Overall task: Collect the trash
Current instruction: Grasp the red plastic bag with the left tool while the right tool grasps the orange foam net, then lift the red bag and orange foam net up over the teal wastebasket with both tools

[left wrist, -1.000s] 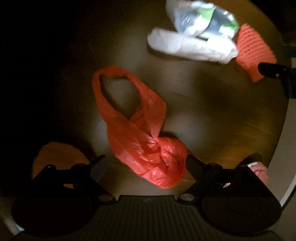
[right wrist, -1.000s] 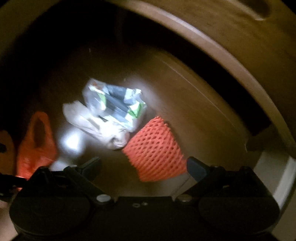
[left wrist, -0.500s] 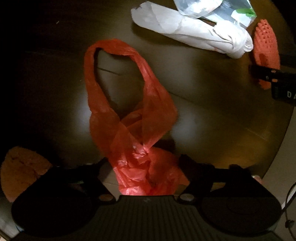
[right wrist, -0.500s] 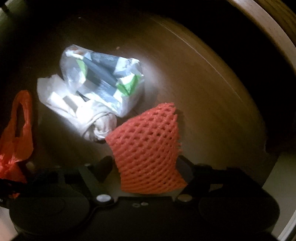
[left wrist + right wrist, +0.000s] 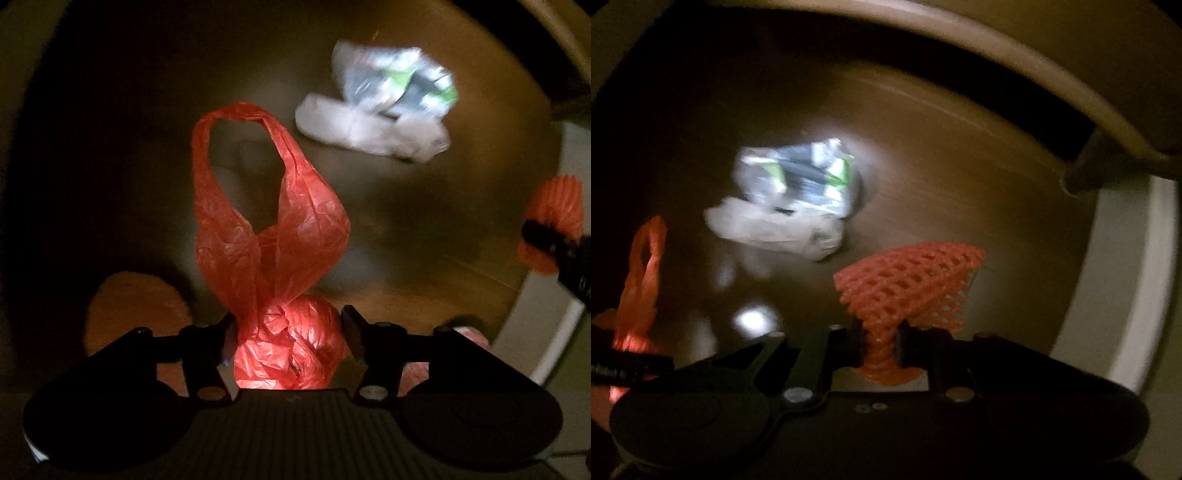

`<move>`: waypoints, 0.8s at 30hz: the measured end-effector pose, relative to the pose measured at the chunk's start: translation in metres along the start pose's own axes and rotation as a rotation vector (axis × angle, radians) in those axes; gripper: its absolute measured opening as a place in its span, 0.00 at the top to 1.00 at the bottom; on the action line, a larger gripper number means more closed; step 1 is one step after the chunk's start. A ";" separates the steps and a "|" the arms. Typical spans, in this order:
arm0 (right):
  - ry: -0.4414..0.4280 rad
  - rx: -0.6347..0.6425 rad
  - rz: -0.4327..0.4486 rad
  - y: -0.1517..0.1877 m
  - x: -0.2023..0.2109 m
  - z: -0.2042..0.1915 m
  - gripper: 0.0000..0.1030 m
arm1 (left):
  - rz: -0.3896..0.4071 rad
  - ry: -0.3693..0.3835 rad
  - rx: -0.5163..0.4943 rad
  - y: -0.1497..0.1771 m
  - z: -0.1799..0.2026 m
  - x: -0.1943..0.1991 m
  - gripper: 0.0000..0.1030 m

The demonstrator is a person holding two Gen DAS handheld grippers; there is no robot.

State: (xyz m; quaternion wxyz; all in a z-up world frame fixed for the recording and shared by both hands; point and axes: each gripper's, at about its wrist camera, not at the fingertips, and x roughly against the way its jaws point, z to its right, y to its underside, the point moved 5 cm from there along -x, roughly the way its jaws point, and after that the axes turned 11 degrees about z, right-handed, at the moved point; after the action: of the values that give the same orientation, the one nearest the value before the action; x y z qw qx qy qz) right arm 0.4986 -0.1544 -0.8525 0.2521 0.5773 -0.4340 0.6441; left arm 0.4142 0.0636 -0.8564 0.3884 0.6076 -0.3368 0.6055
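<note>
We are looking forward along each gripper's fingers, close above the dark round table (image 5: 424, 229). Both views are sharing the white plastic bundle (image 5: 373, 125) (image 5: 775, 225) ahead, each catching the other gripper at its edge.

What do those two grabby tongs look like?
Both the left tongs and the right tongs are matte black, each with two flat fingers on angled linkage arms fastened by silver bolts, rounded housings either side, and a ribbed black plate on the left one.

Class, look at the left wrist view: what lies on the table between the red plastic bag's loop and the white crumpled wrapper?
Nothing: between the red plastic bag and the white crumpled wrapper only bare dark table shows.
</note>
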 end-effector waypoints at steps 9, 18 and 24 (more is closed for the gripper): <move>-0.034 -0.062 0.067 -0.054 0.157 -0.015 0.87 | 0.117 0.028 -0.103 -0.019 0.010 0.185 0.45; -0.080 -0.145 0.204 -0.126 0.329 -0.032 0.87 | 0.240 0.069 -0.177 -0.051 0.017 0.377 0.45; -0.109 -0.110 0.295 -0.163 0.424 -0.048 0.87 | 0.338 0.115 -0.195 -0.069 0.026 0.479 0.45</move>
State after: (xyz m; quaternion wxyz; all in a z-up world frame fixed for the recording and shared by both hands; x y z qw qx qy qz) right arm 0.5206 -0.1071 -0.3986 0.1620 0.5270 -0.5615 0.6171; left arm 0.5061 0.1022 -0.3824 0.3568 0.4666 -0.4681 0.6602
